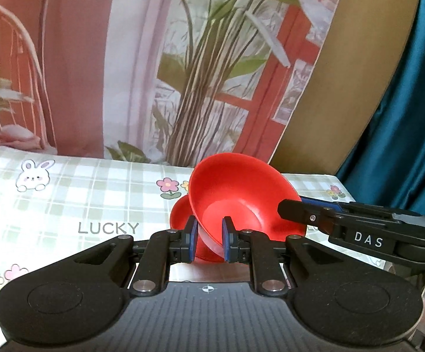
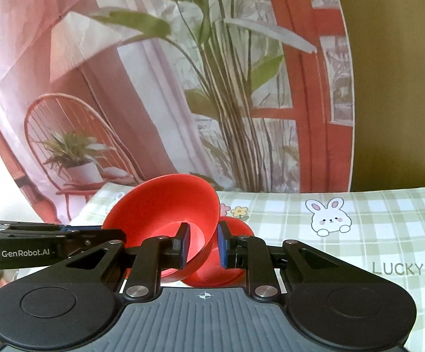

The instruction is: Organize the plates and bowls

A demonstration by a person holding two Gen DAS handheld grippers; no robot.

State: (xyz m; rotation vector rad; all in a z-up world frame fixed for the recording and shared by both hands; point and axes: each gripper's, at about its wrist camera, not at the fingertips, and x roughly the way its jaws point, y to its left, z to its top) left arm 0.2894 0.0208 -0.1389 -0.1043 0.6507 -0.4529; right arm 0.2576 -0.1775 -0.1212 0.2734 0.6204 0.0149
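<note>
The red bowl [image 1: 241, 196] is held tilted above the table [image 1: 66, 199], its rim clamped by the left hand-held gripper [image 1: 209, 239] and seemingly the right hand-held gripper [image 2: 202, 245]. Uneven pulling could twist it loose onto the second bowl [image 1: 180, 214].

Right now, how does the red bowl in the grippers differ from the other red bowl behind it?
The front bowl is tipped steeply, its inside facing the cameras; the rear bowl sits lower and is mostly hidden. The front bowl's rim is pinched by the left gripper and the right gripper; no gripper holds the rear bowl. Both are plain red.
</note>
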